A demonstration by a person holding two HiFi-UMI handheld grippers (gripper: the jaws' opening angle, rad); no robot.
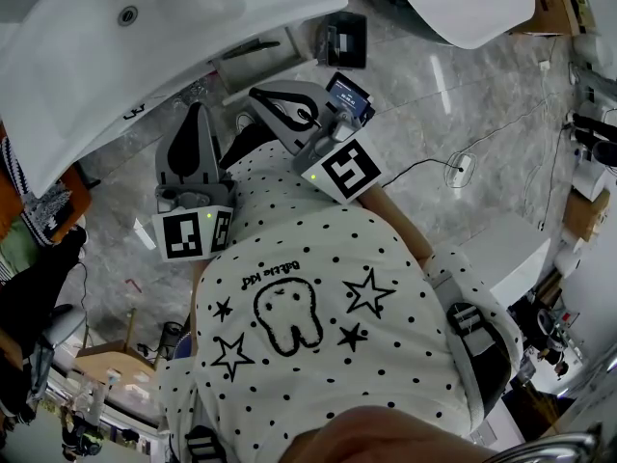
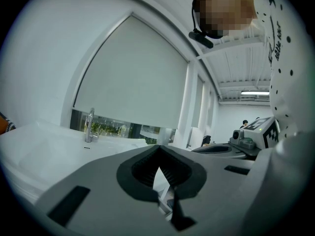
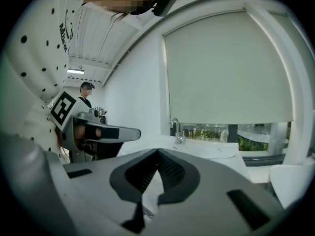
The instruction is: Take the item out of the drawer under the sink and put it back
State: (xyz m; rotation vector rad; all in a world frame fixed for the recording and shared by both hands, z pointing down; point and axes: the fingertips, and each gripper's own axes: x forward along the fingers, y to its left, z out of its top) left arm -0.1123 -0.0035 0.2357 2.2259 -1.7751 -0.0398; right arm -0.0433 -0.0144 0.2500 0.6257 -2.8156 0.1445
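Observation:
The white sink [image 1: 116,56] fills the head view's upper left, and its tap [image 2: 89,125] also shows in the right gripper view [image 3: 176,130]. Below its rim sits a white drawer-like unit [image 1: 260,63] with a dark handle; no item from it shows. My left gripper [image 1: 198,114] is held in front of my dotted shirt, pointing toward the sink, jaws together and empty [image 2: 158,149]. Beside it, my right gripper [image 1: 260,96] is shut too, with nothing between its pads [image 3: 157,152]. Each gripper view shows the other gripper alongside.
A second white basin [image 1: 463,3] hangs at the top right, with a dark box [image 1: 345,39] between the two basins. A cable [image 1: 463,167] runs over the marble floor. Cardboard boxes [image 1: 554,3] and a white unit [image 1: 511,254] stand to the right. A person [image 3: 86,90] stands far off.

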